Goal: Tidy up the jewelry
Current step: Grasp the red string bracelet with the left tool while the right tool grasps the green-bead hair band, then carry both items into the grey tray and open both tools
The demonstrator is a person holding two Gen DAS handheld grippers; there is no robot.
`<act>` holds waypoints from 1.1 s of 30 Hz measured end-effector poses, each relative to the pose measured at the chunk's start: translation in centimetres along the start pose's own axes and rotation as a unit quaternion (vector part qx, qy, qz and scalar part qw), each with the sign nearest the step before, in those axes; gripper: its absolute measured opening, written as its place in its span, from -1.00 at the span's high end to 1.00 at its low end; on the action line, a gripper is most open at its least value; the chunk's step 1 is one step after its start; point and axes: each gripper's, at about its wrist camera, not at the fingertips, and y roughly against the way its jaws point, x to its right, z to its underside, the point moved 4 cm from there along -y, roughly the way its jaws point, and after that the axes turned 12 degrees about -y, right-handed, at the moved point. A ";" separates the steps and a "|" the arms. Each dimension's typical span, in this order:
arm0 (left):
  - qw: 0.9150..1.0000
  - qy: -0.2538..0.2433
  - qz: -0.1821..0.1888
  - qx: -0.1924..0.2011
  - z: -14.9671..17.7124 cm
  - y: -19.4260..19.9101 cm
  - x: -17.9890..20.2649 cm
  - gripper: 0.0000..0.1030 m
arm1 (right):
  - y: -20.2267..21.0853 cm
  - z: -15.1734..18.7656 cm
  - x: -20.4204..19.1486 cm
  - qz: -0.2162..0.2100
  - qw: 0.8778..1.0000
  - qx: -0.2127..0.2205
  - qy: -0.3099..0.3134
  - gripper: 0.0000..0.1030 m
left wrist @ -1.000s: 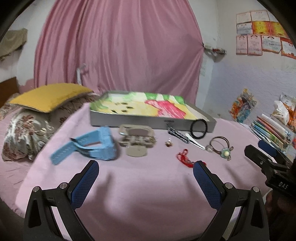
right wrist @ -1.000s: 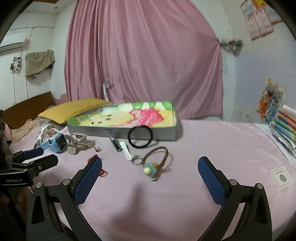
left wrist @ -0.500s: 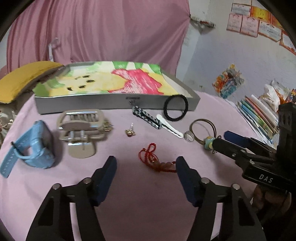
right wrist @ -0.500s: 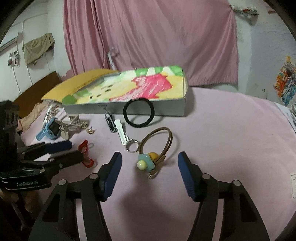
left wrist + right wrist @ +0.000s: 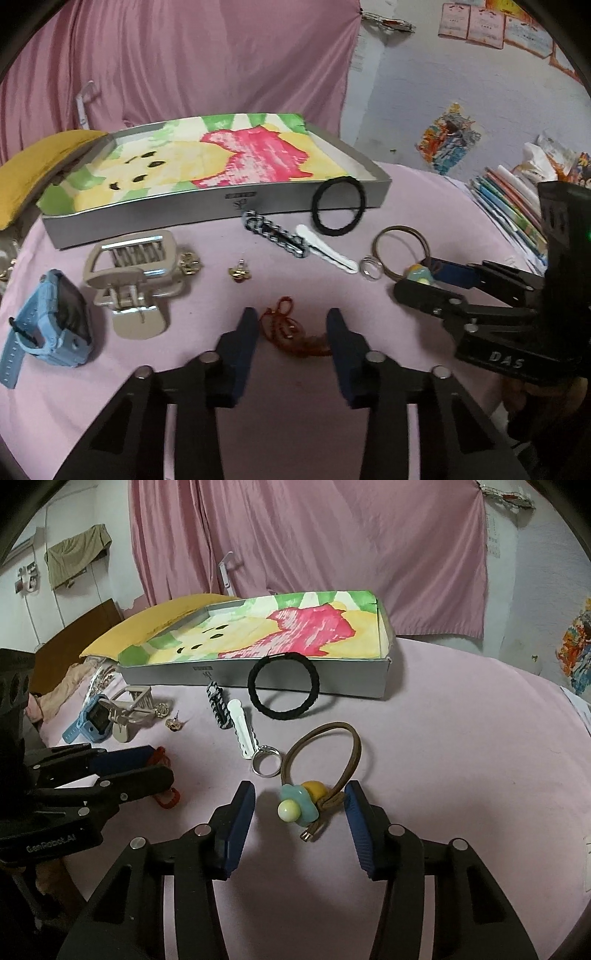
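My left gripper (image 5: 291,325) is open, its fingers on either side of a red string bracelet (image 5: 286,330) lying on the pink cloth. My right gripper (image 5: 299,805) is open around the bead end of a brown hair tie (image 5: 321,764) with a teal flower and yellow bead. A silver ring (image 5: 266,762), white clip (image 5: 242,729), checked clip (image 5: 218,701), black hair band (image 5: 282,686), gold earring (image 5: 240,273), beige claw clip (image 5: 133,273) and blue watch (image 5: 55,317) lie in front of a grey tray (image 5: 147,221) with a colourful liner.
A yellow pillow (image 5: 33,166) lies left of the tray. Books (image 5: 513,199) are stacked at the right edge. A pink curtain (image 5: 184,55) hangs behind. The left gripper also shows in the right wrist view (image 5: 122,768).
Both grippers have moved forward and down and narrowed. The left now straddles the red bracelet and the right straddles the beaded brown hair tie.
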 end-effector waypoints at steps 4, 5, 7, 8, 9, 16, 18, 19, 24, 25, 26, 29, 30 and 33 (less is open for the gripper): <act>1.000 -0.006 0.002 -0.003 0.1 -0.3 0.2 0.84 | 0.0 -0.1 0.1 0.008 1.000 0.006 -0.003 0.43; 1.000 -0.004 0.005 -0.001 0.1 -0.3 0.2 0.84 | 0.1 -0.1 0.3 0.009 1.000 0.008 -0.005 0.50; 1.000 0.000 0.011 0.001 0.2 -0.3 0.1 0.87 | 0.2 0.0 0.3 0.005 1.000 0.012 -0.009 0.54; 1.000 0.003 0.016 0.002 0.3 -0.2 0.1 0.88 | 0.2 0.0 0.4 0.003 1.000 0.013 -0.011 0.54; 1.000 0.006 0.022 0.003 0.3 -0.2 0.1 0.89 | 0.3 0.1 0.4 0.001 1.000 0.015 -0.012 0.54; 0.998 0.010 0.028 0.054 0.1 1.7 -0.1 0.90 | 2.9 0.1 -0.7 -0.020 0.997 0.076 -0.012 0.54; 0.996 0.009 0.018 0.087 -0.6 3.1 -0.3 0.90 | 3.8 -0.4 -1.3 -0.026 0.994 0.102 -0.008 0.54; 0.995 0.009 0.011 0.103 -1.0 3.7 -0.5 0.90 | 4.2 -0.8 -1.7 -0.029 0.993 0.116 -0.005 0.54; 0.984 0.010 -0.034 0.174 -3.0 6.6 -2.1 0.90 | 5.8 -3.4 -4.1 -0.053 0.981 0.185 0.003 0.54; 0.982 0.010 -0.042 0.182 -3.5 6.8 -2.6 0.90 | 5.9 -3.9 -4.7 -0.057 0.979 0.196 0.006 0.54; 0.980 0.010 -0.053 0.191 -3.9 7.2 -3.1 0.90 | 6.0 -4.3 -5.2 -0.060 0.977 0.204 0.009 0.54; 0.972 0.006 -0.085 0.217 -4.9 8.0 -4.7 0.90 | 6.0 -6.0 -6.9 -0.069 0.970 0.233 0.020 0.54; 0.970 0.004 -0.095 0.223 -5.2 8.2 -5.3 0.90 | 5.8 -6.7 -7.5 -0.071 0.967 0.242 0.023 0.54; 0.965 -0.001 -0.119 0.232 -6.0 8.5 -7.2 0.90 | 5.1 -8.4 -9.0 -0.078 0.962 0.260 0.031 0.54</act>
